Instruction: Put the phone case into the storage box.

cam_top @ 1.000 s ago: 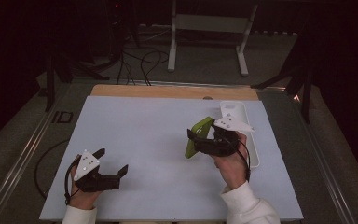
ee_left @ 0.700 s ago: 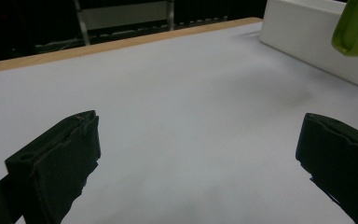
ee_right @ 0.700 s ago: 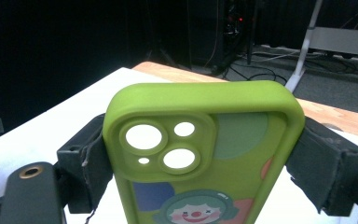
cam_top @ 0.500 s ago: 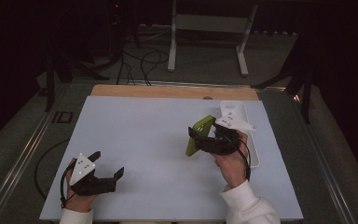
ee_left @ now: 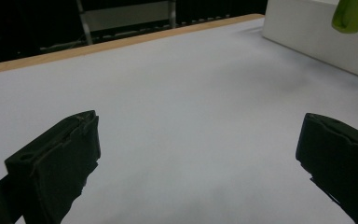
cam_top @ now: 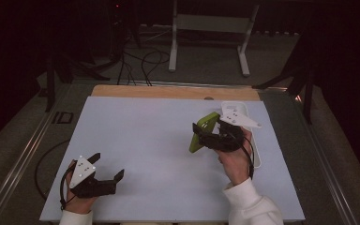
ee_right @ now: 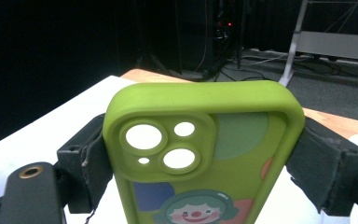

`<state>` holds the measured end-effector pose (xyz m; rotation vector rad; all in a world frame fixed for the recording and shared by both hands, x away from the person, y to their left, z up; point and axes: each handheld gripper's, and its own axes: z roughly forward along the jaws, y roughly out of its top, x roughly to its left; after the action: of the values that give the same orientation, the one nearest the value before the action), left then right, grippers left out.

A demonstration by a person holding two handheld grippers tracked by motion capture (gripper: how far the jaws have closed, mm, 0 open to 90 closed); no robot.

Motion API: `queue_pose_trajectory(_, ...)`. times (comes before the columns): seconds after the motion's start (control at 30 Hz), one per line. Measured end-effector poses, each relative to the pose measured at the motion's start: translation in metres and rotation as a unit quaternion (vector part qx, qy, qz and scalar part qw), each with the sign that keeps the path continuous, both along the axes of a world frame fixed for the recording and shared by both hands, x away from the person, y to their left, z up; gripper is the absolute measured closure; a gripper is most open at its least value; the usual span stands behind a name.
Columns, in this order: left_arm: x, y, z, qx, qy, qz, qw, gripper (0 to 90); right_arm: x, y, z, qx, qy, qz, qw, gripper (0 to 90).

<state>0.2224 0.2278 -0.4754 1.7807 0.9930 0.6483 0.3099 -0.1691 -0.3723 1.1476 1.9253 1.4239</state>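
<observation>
The right gripper (cam_top: 201,137) squeezes a green phone case (cam_top: 204,131) by its two sides and holds it up off the white table (cam_top: 145,136). The case has round camera holes and a clown face on it. A white tray (cam_top: 255,157) lies just behind this hand, at the table's right side. The left gripper (cam_top: 107,168) rests near the front left corner, jaws wide apart and holding nothing. The table between the two grippers is bare.

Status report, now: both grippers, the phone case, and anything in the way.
Left gripper open, low over the table. Right gripper shut on the green phone case, held off the table. White tray just beside the right hand; nothing else close.
</observation>
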Motion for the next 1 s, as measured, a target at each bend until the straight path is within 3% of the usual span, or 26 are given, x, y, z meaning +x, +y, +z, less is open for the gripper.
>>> queue_pose_trajectory(0.2, 0.0, -0.001, -0.001, 0.0, 0.0, 0.0, 1.0, 0.2, 0.006, -0.006, 0.004, 0.006, 0.0, -0.011, 0.9999, 15.8)
queue_pose_trajectory(1.0, 0.0, -0.003, -0.002, 0.006, 0.004, -0.003, 1.0, 0.2, 0.03, -0.02, 0.017, -0.01, -0.016, -0.06, 0.998, 15.8)
